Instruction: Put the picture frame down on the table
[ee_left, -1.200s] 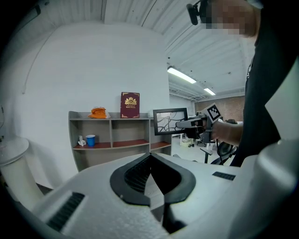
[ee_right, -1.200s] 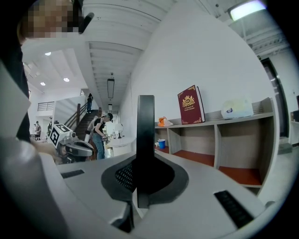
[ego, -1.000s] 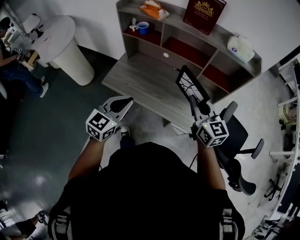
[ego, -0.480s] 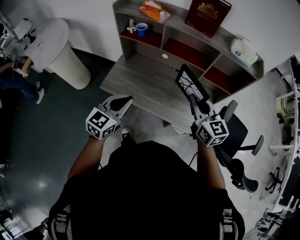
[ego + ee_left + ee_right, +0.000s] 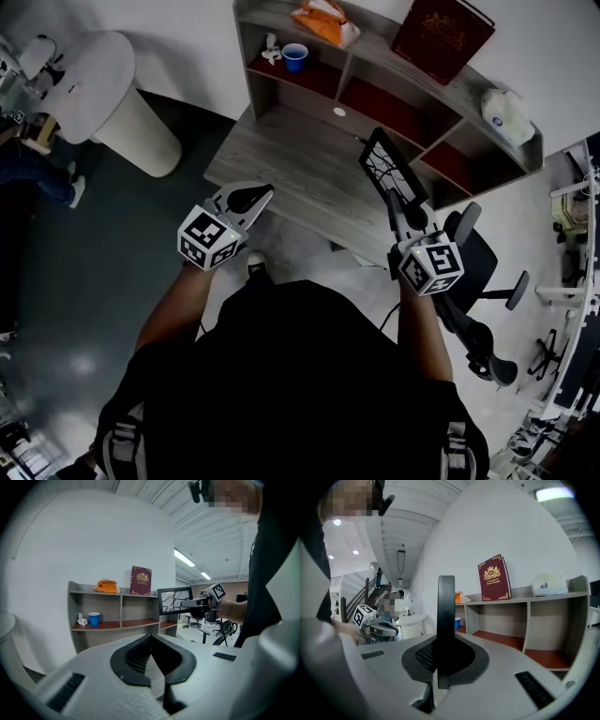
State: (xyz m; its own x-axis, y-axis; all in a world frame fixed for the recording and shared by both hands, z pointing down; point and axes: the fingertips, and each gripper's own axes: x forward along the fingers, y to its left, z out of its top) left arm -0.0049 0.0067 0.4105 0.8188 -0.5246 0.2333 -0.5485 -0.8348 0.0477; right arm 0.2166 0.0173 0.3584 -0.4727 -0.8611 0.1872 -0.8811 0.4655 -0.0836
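The picture frame (image 5: 385,167) stands upright above the grey worktop's (image 5: 281,164) right part, its lower edge clamped in the right gripper (image 5: 401,208). The left gripper (image 5: 251,198), jaws together on nothing, hovers off the worktop's near edge. Behind are a shelf unit (image 5: 375,70) with blue cup (image 5: 295,57) and red book (image 5: 443,31), a round white table (image 5: 94,80) upper left and an office chair (image 5: 478,272) at right.

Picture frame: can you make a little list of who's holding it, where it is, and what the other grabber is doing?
Thing: picture frame, black, held upright
Held by: right gripper, shut on it
Where: in the air over the desk, near its right end, not set down
Other grabber: left gripper, shut, holding nothing
Shelves: blue cup, red book
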